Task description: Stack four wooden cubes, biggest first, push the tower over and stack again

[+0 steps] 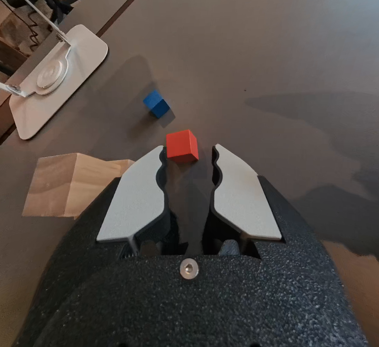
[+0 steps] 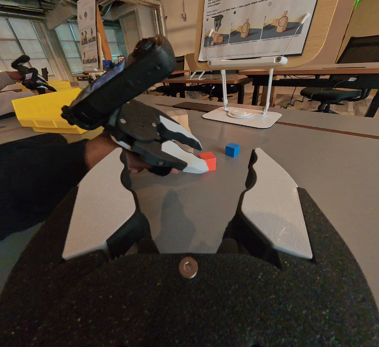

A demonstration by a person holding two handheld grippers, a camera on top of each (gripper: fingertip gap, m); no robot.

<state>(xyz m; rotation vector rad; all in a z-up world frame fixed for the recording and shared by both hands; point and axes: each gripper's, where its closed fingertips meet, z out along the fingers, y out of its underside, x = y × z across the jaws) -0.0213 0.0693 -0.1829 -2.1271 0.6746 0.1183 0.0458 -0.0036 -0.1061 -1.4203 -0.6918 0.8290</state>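
A printed sheet with photos and lines of text stands clipped on a white stand at the far side of the grey desk; a second printed sheet stands farther off to the left, and the cubes themselves bear no writing. The left gripper hangs low over the desk with its fingers spread apart and holding nothing, the red cube sitting on the desk just at their tips, close against the left fingertip. The blue cube lies a little farther off, apart from the red one. A large bare-wood cube stands to the left of that gripper, partly hidden behind its finger. The right gripper is held back nearer, its fingers wide open and empty, looking across at the left gripper, whose body and the gloved hand holding it cover most of the wood cube. A yellow bin sits off to the left, and black office chairs and other desks fill the room behind.
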